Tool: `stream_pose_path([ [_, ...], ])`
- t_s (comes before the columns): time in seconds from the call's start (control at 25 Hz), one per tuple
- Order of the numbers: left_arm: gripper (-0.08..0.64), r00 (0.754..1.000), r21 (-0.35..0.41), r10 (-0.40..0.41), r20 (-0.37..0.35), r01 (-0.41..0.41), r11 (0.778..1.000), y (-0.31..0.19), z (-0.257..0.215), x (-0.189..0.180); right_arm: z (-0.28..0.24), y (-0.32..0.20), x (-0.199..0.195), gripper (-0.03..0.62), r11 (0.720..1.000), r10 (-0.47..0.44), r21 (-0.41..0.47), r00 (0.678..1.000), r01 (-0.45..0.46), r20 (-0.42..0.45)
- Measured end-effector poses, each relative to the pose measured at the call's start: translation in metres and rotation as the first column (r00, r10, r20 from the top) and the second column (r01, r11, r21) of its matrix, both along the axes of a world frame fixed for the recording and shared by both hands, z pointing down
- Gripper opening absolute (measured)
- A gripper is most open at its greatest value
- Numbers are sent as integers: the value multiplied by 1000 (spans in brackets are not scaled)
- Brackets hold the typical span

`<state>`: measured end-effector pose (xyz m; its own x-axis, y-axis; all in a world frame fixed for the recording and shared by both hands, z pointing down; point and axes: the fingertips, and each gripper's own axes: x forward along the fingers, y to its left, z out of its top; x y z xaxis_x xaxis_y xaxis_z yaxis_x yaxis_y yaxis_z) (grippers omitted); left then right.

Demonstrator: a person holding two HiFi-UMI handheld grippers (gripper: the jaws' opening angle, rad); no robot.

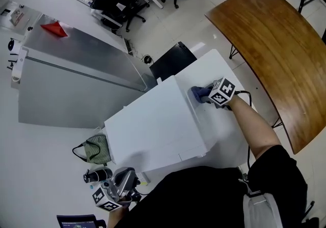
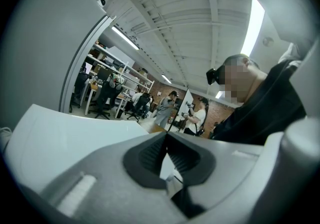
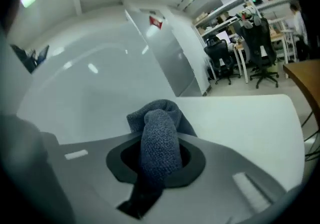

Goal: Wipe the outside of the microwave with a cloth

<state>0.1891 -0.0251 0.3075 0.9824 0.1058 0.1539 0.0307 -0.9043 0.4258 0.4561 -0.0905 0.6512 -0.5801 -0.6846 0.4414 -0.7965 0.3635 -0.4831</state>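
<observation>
Right gripper (image 3: 159, 160): clamped on cloth (image 3: 160, 133), microwave's (image 1: 153, 127) two o'clock side.
Left gripper (image 2: 166, 140): closed, empty, seven o'clock.
Risk: rubbing could drag cloth loose.

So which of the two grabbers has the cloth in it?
The right gripper: its jaws are shut on the blue cloth, right up at the white microwave. The left gripper has nothing between its jaws.

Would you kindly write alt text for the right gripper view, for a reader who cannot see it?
The right gripper has its tongs shut on a bunched blue-grey cloth, held at the white side wall of the microwave, over a white table. Black office chairs stand in the background.
</observation>
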Motion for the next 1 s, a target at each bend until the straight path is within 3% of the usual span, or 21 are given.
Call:
stream_pose_path([
  [0.08, 3, 1000, 0, -10, 3, 10, 1000, -3, 0, -4, 34, 3, 0, 51, 993, -36, -120, 988, 18, -149],
  [0.16, 3, 1000, 1, -17, 0, 17, 1000, -5, 0, -5, 55, 6, 0, 51, 976, -97, -213, 954, 36, -284],
  [0.28, 3, 1000, 8, -9, -12, 9, 1000, -1, -3, -4, 56, 10, 6, 51, 971, -92, -239, 947, 17, -308],
  [0.36, 3, 1000, 13, -3, -21, 3, 1000, 3, -6, -3, 20, 16, 16, 51, 991, -2, -131, 973, -29, -229],
  [0.44, 3, 1000, 16, 0, -25, 0, 1000, 4, -8, -2, -59, 22, 24, 51, 990, 101, 106, 994, -97, -37],
  [0.52, 3, 1000, 16, 5, -23, -5, 1000, 3, -8, -2, -151, 33, 26, 51, 919, 110, 353, 976, -173, 190],
  [0.56, 3, 1000, 16, 9, -26, -9, 1000, 3, -7, -1, -186, 38, 22, 51, 878, 76, 439, 962, -189, 262],
  [0.64, 3, 999, 15, 16, -36, -16, 1000, 4, -6, 2, -217, 42, 2, 51, 840, -15, 522, 955, -149, 296],
  [0.72, 3, 999, 10, 21, -35, -21, 1000, 5, -5, 4, -209, 38, -17, 52, 848, -68, 522, 957, -93, 281],
  [0.8, 3, 999, 4, 21, -30, -21, 1000, 4, -4, 3, -179, 32, -17, 51, 881, -49, 466, 965, -81, 259],
  [1.0, 3, 1000, -8, 14, -3, -14, 1000, 0, 2, -2, -55, 28, -18, 51, 982, -14, 190, 996, -3, 89],
])
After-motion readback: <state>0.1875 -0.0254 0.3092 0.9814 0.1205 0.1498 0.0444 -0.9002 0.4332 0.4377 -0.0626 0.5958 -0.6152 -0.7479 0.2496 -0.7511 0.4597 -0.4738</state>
